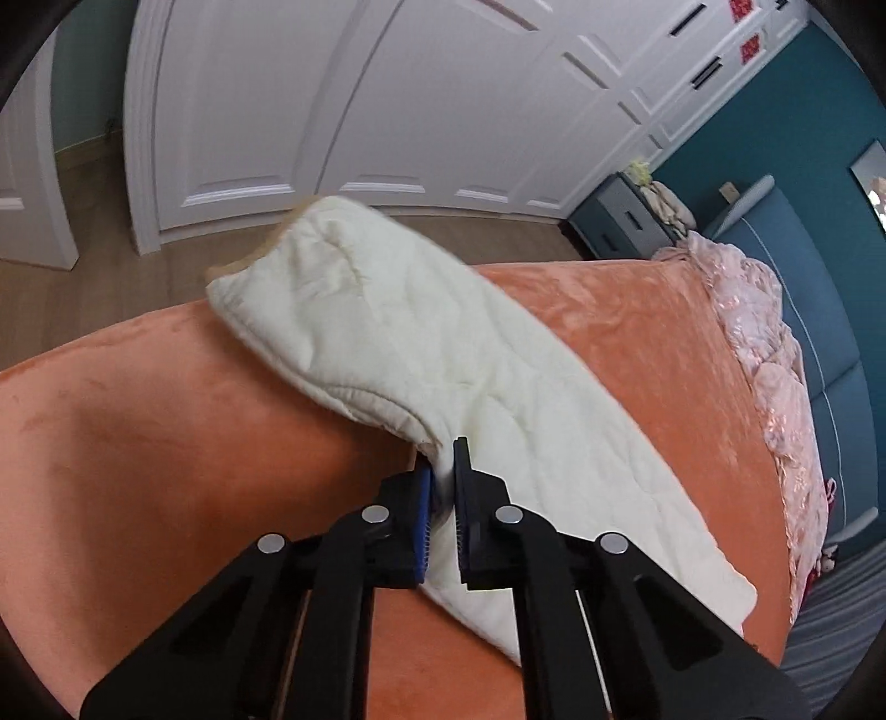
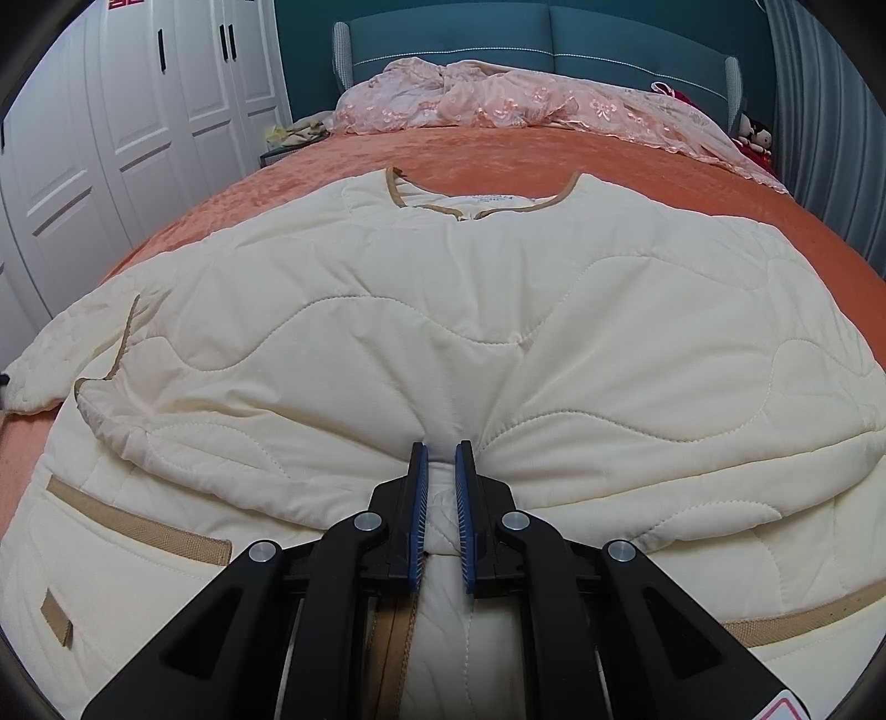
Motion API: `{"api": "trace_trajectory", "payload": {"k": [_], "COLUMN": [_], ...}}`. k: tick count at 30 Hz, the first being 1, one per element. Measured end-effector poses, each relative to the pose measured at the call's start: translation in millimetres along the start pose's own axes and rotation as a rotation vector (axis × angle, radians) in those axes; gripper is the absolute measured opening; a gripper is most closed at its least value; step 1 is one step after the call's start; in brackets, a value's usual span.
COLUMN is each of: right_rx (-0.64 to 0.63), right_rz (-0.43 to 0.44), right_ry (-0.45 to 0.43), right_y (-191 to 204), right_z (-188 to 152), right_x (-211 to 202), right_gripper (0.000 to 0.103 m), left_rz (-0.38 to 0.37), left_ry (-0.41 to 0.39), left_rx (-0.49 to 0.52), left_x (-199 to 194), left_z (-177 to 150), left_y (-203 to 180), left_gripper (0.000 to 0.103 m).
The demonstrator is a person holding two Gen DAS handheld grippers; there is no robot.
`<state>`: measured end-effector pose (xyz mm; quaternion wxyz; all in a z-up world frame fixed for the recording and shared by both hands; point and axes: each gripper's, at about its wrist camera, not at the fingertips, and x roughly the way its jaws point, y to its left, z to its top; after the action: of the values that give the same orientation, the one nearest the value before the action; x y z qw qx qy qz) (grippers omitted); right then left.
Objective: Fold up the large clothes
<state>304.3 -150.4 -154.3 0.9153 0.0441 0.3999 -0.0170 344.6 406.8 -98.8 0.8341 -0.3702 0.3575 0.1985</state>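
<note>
A large cream quilted jacket [image 2: 443, 310] with tan trim lies spread on the orange bed cover [image 2: 498, 155], collar toward the headboard. My right gripper [image 2: 441, 451] is shut on a pinched fold of the jacket near its middle front. In the left wrist view, my left gripper [image 1: 443, 459] is shut on the edge of the jacket's cream sleeve [image 1: 398, 343], which is lifted above the orange cover [image 1: 138, 415], its tan cuff end pointing toward the wardrobe.
A pink lace quilt [image 2: 498, 105] is bunched by the teal headboard [image 2: 554, 39]. White wardrobe doors [image 1: 332, 111] stand along the bed's left side, with a wooden floor strip and a grey nightstand [image 1: 620, 216]. Grey curtains [image 2: 819, 127] hang at the right.
</note>
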Motion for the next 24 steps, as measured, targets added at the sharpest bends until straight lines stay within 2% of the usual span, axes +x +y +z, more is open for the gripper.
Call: {"api": "trace_trajectory", "payload": {"k": [4,7,9,12,14,15,17,18,19,20,23,24], "right_rx": [0.010,0.020,0.027,0.050,0.093,0.130,0.191,0.219,0.244,0.267,0.297,0.305], "right_rz": [0.010,0.021,0.027,0.043,0.069,0.092,0.125,0.139,0.148,0.152,0.140,0.132], "right_ry": [-0.003,-0.004,-0.001,0.002,-0.001,-0.005,-0.006,-0.007,-0.010,-0.014,-0.014,-0.015], "right_y": [-0.1,-1.0,-1.5,-4.6,-11.9,-17.9,-31.6,-40.2,-49.0,-58.5,-79.4,-85.2], "right_z": [0.1,0.7,2.4,6.1,4.9,1.0,-9.7,-15.6,-21.0,-25.4,-30.2,-29.3], "right_x": [-0.2,-0.5,-1.1,-9.0,-22.7,-33.4,-51.9,-60.6,-68.5,-75.7,-86.8,-88.7], "right_gripper": [0.008,0.008,0.008,0.008,0.010,0.012,0.026,0.029,0.031,0.032,0.034,0.034], "left_rz": [-0.122,-0.258,-0.347,-0.473,-0.509,-0.517,-0.517,-0.511,-0.511,-0.515,-0.521,-0.510], "left_ry": [-0.060,-0.067,-0.047,0.043,0.101,0.127,0.197,0.243,0.278,0.300,0.326,0.326], "left_rx": [0.196,0.364,0.485,0.629,0.723,0.755,0.806,0.815,0.805,0.781,0.711,0.690], "left_x": [-39.7,-77.6,-100.5,-123.3,-132.6,-132.5,-126.5,-120.9,-118.0,-114.9,-108.6,-105.8], "left_z": [-14.7,-51.8,-93.1,-168.8,-224.5,-249.8,-295.5,-312.6,-325.1,-332.8,-336.4,-330.8], "left_y": [-88.1,-172.0,-231.0,-302.6,-334.1,-344.7,-354.2,-354.0,-349.3,-341.8,-316.2,-305.2], "left_gripper": [0.005,0.005,0.005,0.005,0.006,0.008,0.014,0.030,0.040,0.054,0.065,0.066]}}
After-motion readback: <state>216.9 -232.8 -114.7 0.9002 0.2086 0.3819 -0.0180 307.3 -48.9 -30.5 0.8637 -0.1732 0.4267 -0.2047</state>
